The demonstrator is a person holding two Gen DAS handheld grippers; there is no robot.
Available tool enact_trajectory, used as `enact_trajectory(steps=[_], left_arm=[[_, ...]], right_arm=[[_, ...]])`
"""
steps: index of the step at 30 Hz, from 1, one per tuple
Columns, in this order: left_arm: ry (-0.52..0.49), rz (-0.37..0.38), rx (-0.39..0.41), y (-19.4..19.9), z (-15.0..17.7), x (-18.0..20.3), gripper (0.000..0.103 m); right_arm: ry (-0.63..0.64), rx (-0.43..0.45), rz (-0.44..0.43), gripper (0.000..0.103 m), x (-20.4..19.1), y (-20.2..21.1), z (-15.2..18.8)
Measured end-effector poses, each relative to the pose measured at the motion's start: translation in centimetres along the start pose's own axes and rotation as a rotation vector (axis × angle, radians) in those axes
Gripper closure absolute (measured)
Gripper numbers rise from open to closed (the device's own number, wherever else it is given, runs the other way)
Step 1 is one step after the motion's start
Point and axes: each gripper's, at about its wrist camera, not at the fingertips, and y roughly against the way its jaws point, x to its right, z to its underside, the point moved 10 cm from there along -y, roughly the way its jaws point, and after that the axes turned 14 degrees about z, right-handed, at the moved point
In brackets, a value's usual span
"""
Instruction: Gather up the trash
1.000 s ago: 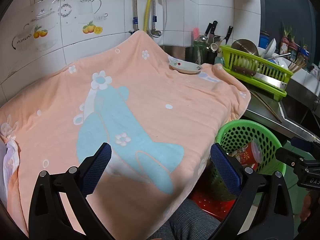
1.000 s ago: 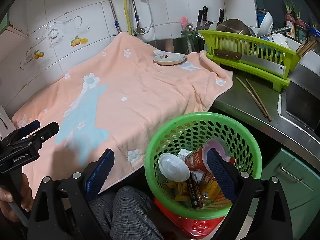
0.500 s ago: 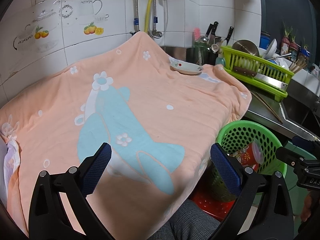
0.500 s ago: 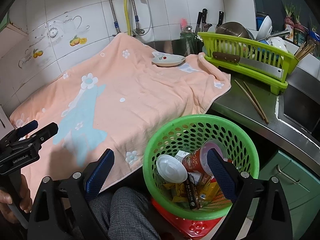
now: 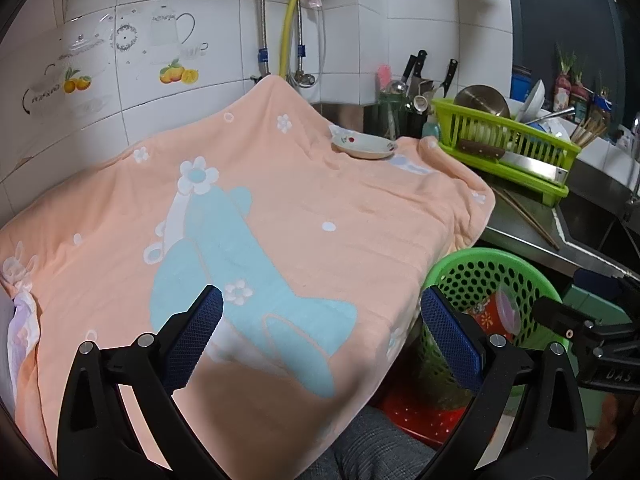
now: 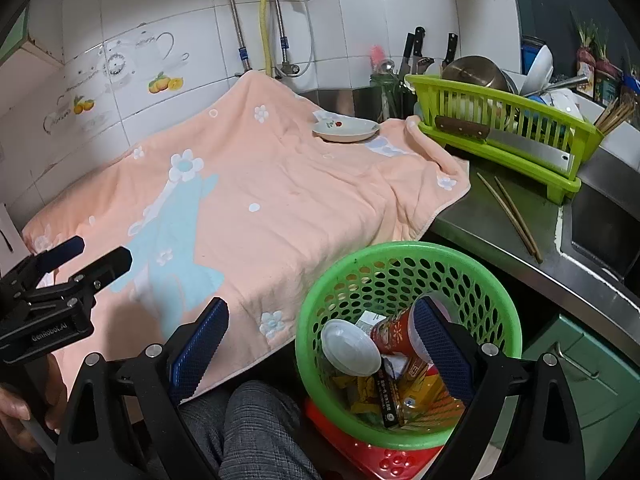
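Hovering wide open and empty, the left claw (image 5: 320,328) sits low in its frame over a peach towel (image 5: 280,220) spread on the desk (image 6: 520,240). The right claw (image 6: 320,344) also stands open, holding nothing, above a green basket (image 6: 400,256) at the lower right of its view. Inside the basket lie the trash: a red cup (image 6: 394,336), a white lid (image 6: 350,346) and wrappers (image 6: 400,396). A small dish (image 6: 346,129) rests on the towel's far edge, beside a lime dish rack (image 6: 500,128). Chopsticks (image 6: 512,212) lie on bare steel.

The peach towel (image 5: 304,216) hides the counter beneath it; the green basket (image 6: 400,264) covers most of the red stool (image 6: 384,460).
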Motion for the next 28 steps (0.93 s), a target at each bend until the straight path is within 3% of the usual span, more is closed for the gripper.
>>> enact_trajectory(steps=[14,28], left_arm=[[-0.025,-0.038,0.038,0.6,-0.8,0.3,0.005],[-0.036,-0.014,0.034,0.5,-1.2,1.2,0.005]], right_arm=[[-0.013,-0.005,-0.001,0.012,0.2,-0.2,0.0],[-0.016,-0.002,0.004,0.012,0.6,-0.2,-0.1]])
